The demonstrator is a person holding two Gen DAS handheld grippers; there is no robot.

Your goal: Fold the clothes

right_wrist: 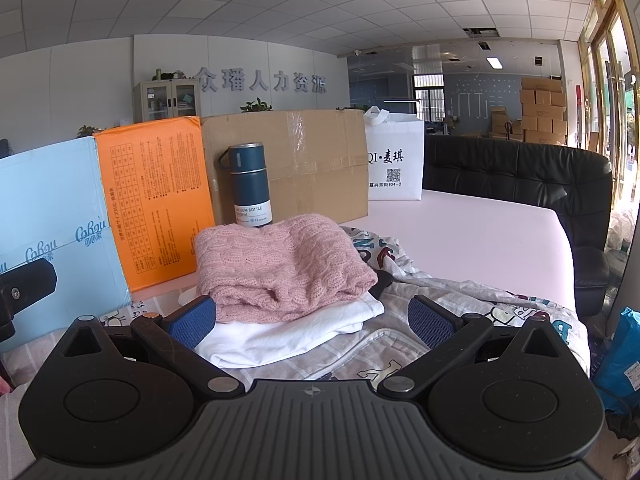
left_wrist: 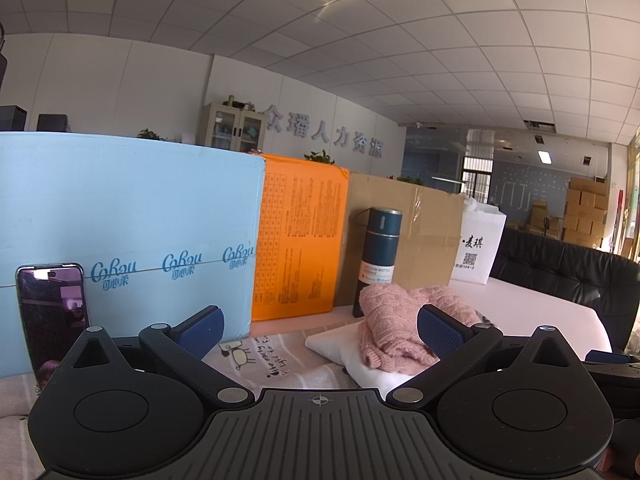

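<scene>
Fingers of both grippers stand spread wide with nothing between them. The left gripper (left_wrist: 320,328) and the right gripper (right_wrist: 312,322) hang low over the bench (right_wrist: 480,232), both aimed at the pile of clothes.

Landmark: the vacuum bottle (right_wrist: 250,186). Directly in front of it lies a pink knit sweater (right_wrist: 280,268), already folded, on top of a folded white garment (right_wrist: 288,332). Both rest on a patterned cloth (right_wrist: 460,300) with cartoon letters and grey checks, which spreads rumpled from the front of the bottle out to the right and toward the camera.

Step in hand, by my reading: two pieces are done and stacked; the patterned cloth looks like the next item — or it is only a cover, I cannot tell which. If it is next, the stack sits on it and would have to be shifted off first. Then each gripper needs a free edge or corner, pinched thin against the bench.

Writing:
- Bottle label: "VACUUM BOTTLE", a volume line ending "00ml".
- Blue box (left_wrist: 120,240), far left of the bottle: "Cobou"-style script repeated, with 可心柔.
- Orange box (right_wrist: 156,200), just left of the bottle: a table and small print, unreadable.
- White bag (right_wrist: 396,164), to the right beyond the plain cardboard box (right_wrist: 304,160): "QI·麦琪", a QR code, "复兴东街104-3".
- Wall behind: 众瑶人力资源.
- Patterned cloth, in the left view: a cursive line — too warped to read.

A phone (left_wrist: 52,320) stands propped at the blue box, screen dim.
</scene>
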